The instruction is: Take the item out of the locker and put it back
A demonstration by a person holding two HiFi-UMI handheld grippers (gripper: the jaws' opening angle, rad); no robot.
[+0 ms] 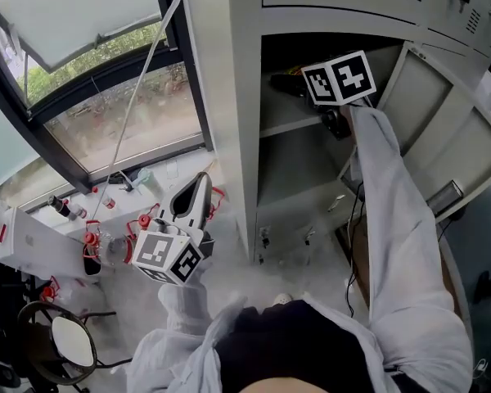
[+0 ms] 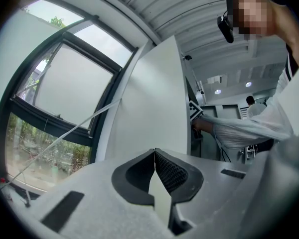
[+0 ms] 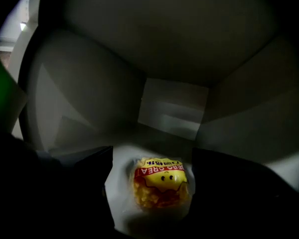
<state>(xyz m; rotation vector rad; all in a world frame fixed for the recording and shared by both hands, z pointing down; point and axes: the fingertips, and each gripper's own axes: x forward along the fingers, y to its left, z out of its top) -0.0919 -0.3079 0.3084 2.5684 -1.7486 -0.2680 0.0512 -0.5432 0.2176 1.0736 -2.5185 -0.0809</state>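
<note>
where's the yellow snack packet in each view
Head view: cannot be made out; the right gripper reaches into the dark locker.
Left gripper view: not in it.
Right gripper view: bottom centre, the snack packet sits between the jaws.
Shared landmark: the locker.

Head view: jaws of the right gripper (image 1: pixel 336 120) are hidden in the dark locker (image 1: pixel 229 97) compartment. Snack packet (image 3: pixel 159 184): lower edge lost in shadow.

Yellow-and-red snack packet (image 3: pixel 159 185), pale grey locker (image 1: pixel 229 97), white sleeve (image 1: pixel 401 244)
</note>
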